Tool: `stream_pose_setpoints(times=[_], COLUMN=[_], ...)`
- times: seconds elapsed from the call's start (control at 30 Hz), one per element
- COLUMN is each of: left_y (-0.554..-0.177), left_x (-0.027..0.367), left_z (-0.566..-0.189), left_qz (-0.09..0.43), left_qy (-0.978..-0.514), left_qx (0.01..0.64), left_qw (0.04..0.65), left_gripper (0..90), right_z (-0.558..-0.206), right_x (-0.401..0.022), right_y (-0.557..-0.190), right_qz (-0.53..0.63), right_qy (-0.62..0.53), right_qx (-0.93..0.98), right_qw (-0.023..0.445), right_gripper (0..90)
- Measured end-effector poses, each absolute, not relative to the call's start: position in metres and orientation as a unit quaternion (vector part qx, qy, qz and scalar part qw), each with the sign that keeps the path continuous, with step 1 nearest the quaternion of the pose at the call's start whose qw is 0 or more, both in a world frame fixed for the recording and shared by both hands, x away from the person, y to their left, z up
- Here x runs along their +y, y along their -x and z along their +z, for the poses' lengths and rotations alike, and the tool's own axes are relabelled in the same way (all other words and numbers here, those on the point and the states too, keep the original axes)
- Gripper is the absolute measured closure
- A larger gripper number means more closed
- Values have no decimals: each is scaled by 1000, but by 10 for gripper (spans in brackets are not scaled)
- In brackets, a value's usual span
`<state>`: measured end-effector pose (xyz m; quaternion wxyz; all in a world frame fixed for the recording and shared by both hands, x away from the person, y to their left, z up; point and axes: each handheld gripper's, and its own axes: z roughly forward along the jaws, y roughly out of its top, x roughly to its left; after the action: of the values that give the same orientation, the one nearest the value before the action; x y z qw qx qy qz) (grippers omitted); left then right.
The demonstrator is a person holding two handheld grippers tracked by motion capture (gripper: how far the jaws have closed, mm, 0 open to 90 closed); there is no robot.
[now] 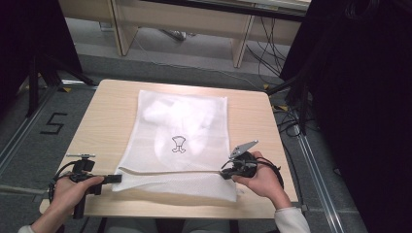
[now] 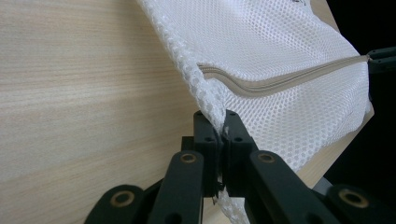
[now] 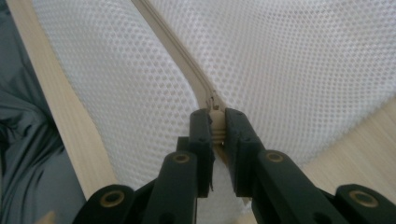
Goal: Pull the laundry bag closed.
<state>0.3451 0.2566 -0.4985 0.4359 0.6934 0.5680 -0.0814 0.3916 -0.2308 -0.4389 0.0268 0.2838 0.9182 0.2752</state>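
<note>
A white mesh laundry bag (image 1: 182,141) lies flat on the wooden table (image 1: 107,126), with white clothing inside and a small black logo on top. A beige zipper (image 1: 170,171) runs across its near end. My left gripper (image 1: 118,178) is shut on the bag's left edge (image 2: 212,109), the mesh pinched between the jaws (image 2: 217,122). My right gripper (image 1: 227,174) is shut on the beige zipper pull (image 3: 215,125) at the zipper's right end. The zipper teeth (image 3: 187,70) look closed along the length that shows.
The table's near edge (image 1: 170,211) lies just below the bag. Grey floor with a taped number mark (image 1: 52,124) is at the left. Black cables and stand legs (image 1: 291,104) sit at the right, and a light wooden bench (image 1: 184,22) stands beyond.
</note>
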Motion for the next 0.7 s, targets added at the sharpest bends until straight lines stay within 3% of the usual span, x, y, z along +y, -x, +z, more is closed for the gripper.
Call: stream_pose_setpoints(times=[0.7], left_y=[-346], left_x=[258], left_z=[-500], left_qz=[-74], left_qy=[-687], left_qx=[581], left_qw=[431], left_gripper=[860], right_z=[-442], right_x=[-257], right_y=[-389], right_qz=[275], right_qy=[-308], right_qx=[910], right_qw=[28], right_gripper=[830])
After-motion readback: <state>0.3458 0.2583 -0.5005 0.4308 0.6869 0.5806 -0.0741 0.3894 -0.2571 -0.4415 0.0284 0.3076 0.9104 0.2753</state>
